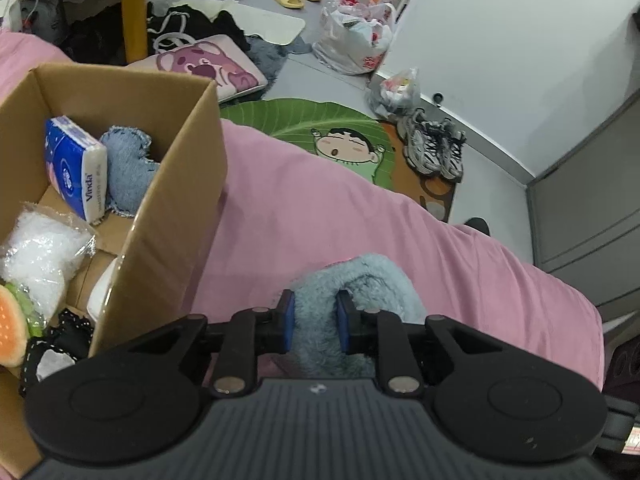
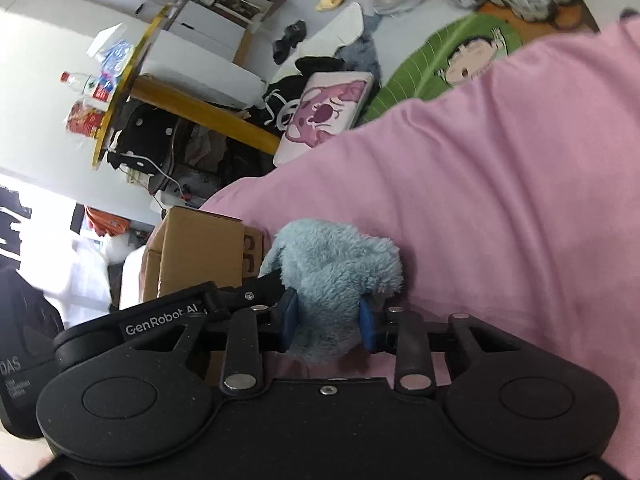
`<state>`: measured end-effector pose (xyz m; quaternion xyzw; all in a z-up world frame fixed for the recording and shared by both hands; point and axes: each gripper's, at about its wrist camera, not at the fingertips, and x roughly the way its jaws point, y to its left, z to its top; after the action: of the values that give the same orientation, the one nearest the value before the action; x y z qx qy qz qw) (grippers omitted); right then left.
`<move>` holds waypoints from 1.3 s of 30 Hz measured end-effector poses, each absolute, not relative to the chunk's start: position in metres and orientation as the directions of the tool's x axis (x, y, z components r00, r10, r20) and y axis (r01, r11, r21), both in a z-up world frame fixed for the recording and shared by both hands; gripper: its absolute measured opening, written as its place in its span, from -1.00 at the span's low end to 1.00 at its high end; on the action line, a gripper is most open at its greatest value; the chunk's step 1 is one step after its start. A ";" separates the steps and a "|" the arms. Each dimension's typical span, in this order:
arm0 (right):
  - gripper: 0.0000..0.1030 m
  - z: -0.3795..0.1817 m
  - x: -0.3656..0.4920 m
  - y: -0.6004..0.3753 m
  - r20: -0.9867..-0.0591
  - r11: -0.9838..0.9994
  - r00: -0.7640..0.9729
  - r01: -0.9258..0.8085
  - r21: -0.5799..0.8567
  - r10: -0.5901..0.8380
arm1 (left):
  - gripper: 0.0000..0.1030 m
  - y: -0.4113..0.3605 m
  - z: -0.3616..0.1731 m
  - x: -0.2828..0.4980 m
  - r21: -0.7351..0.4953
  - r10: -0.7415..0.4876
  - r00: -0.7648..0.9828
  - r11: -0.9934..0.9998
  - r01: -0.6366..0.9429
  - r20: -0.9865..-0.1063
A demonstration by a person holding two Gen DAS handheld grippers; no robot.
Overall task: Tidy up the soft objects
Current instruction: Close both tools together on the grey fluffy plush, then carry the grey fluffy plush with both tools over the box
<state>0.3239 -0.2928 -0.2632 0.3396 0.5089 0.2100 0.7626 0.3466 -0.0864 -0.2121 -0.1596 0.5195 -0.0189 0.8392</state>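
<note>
While both grippers close on it: the light blue fluffy plush cloth [image 1: 360, 280] lies low over the pink bed sheet [image 1: 312, 208], bunched up between the 2 tools.
Left gripper [image 1: 316, 322]: its 2 blue pads squeeze a fold of the plush cloth, which fills the narrow gap between them and rises in a loop just beyond the fingertips.
Right gripper [image 2: 329, 322]: its 2 blue pads [image 2: 289, 320] press another part of the same plush cloth [image 2: 332, 276]; the fluffy mass bulges above and in front of the fingers.
Cloth and the grippers: the cloth is touching both pairs of pads, so each tool holds 1 part of it; in the right wrist view the black left tool is just beside the cloth on its left.
Open brown cardboard box [image 1: 172, 184]: it stands on the sheet to the left of the left gripper, near the cloth but apart from it.
Inside the box: a blue and white tissue pack [image 1: 76, 168], a denim-blue fuzzy piece [image 1: 128, 168], a clear bag of white filling [image 1: 40, 256], an orange and green plush toy [image 1: 16, 324] and a black dotted fabric [image 1: 64, 336].
Floor beyond the bed: a green leaf-shaped rug with a cartoon child [image 1: 320, 128], a pair of grey sneakers [image 1: 436, 146] and a pink cartoon cushion [image 1: 212, 68].
</note>
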 end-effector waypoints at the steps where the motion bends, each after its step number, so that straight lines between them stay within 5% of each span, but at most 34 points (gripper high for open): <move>1: -0.42 -0.261 0.323 -0.294 -0.632 0.684 0.401 0.020 0.730 0.663 | -0.64 -0.087 -0.210 0.345 -0.292 -0.204 0.462 0.948 -0.127 -0.863; 39: -0.45 -0.107 0.208 -0.277 -0.513 0.725 0.635 -0.109 0.680 0.577 | -0.65 -0.047 -0.046 0.226 -0.414 -0.356 0.596 0.909 0.043 -0.720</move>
<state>0.2076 -0.2772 -0.1067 0.3109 0.3763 0.2021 0.8491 0.2260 -0.0473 -0.0464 -0.1798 0.4350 -0.1139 0.8749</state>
